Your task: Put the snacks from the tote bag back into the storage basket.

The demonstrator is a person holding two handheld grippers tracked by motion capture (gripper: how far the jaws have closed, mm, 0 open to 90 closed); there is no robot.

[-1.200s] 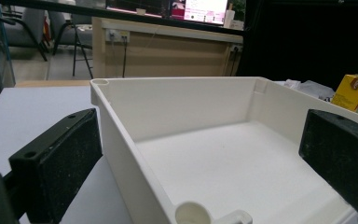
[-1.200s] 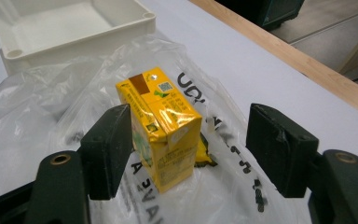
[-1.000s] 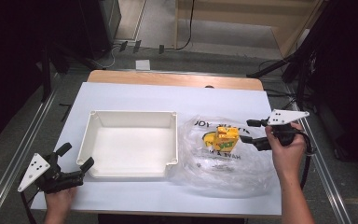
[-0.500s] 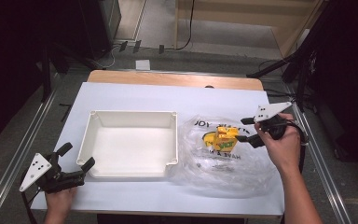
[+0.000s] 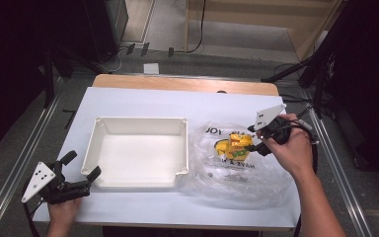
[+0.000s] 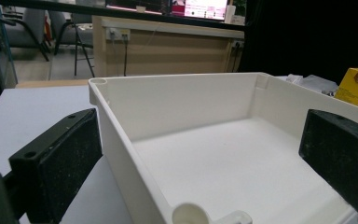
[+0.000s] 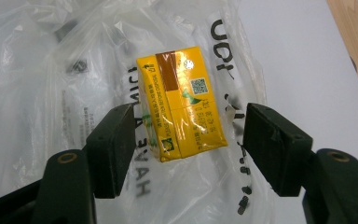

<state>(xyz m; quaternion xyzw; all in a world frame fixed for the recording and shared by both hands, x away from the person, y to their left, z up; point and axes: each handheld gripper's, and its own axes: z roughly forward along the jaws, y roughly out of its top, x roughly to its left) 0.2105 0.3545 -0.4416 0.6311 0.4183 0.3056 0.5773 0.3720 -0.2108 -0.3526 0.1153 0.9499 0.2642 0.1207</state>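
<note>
A yellow carton pack lies on a crumpled clear plastic bag right of centre on the table. My right gripper hovers open over the pack's near end, one jaw on each side of it, not touching. An empty white tray sits at the table's middle. My left gripper rests open at the tray's front left corner, with the tray's left wall between its jaws.
The white table sheet has bare room behind the tray and along the front edge. A wooden strip runs along the table's far edge. Metal rails flank both sides.
My right gripper has moved left and down from beside the bag to over the yellow pack. The left gripper has stayed at the tray's corner.
</note>
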